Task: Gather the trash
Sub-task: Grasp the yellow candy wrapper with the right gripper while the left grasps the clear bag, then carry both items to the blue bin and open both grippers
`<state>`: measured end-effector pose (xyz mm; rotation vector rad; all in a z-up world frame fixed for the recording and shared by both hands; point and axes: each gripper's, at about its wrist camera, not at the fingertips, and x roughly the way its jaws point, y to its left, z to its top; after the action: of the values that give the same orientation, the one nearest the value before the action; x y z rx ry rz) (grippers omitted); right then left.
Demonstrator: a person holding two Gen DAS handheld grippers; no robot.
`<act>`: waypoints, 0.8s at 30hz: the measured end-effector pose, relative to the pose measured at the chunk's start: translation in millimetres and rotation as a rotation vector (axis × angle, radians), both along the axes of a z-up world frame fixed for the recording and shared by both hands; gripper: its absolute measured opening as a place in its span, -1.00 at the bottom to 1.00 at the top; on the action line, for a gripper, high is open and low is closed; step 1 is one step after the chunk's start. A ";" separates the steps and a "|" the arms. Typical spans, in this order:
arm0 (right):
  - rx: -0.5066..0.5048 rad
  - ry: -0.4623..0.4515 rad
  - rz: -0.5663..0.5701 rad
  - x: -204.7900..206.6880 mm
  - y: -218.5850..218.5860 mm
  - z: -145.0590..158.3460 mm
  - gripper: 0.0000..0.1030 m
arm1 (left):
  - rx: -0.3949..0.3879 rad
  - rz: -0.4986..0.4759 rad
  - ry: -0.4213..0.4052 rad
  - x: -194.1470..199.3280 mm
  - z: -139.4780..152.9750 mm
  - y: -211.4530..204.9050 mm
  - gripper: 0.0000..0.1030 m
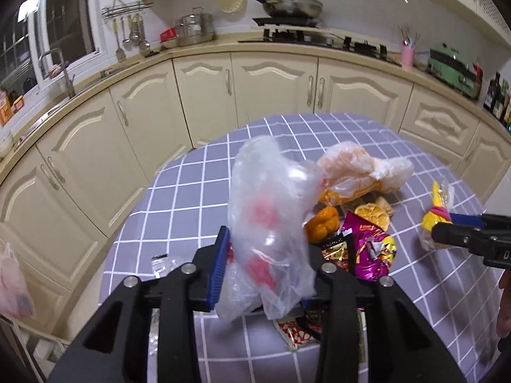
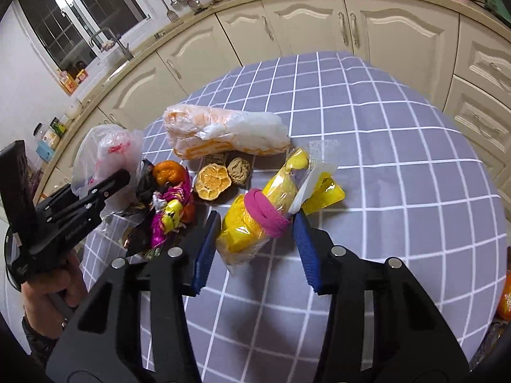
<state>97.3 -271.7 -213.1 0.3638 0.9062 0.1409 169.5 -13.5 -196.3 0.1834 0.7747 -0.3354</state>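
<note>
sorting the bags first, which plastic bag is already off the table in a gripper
The clear bag with red print, pinched in the left gripper. The orange-and-white bag lies on the table.

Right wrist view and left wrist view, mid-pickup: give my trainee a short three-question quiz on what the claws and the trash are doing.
1. True or false: the left claw grips a clear plastic bag with red print.
2. What lies between the right claw fingers? A) walnut B) yellow packet with a pink band C) purple wrapper
3. Which fruit scrap lies beside the walnut on the checked tablecloth?

Key: 1 true. 2 B; its fingers flank the packet but look apart from it. 3 the halved dried orange.
</note>
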 end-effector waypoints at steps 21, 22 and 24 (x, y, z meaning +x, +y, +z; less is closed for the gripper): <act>0.034 -0.191 -0.078 -65.3 -50.4 55.2 -0.10 | -0.207 -0.110 -0.100 -73.8 74.1 -47.8 -0.35; 0.035 -0.203 -0.090 -72.0 -56.5 58.8 -0.10 | -0.211 -0.125 -0.098 -77.7 75.0 -56.0 -0.35; 0.035 -0.225 -0.120 -86.9 -71.0 65.5 -0.10 | -0.230 -0.167 -0.087 -85.6 76.5 -76.0 -0.35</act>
<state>10.4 -342.7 -147.6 0.4250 0.6590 0.0853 83.9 -89.5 -119.8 0.0460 0.6302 -0.5677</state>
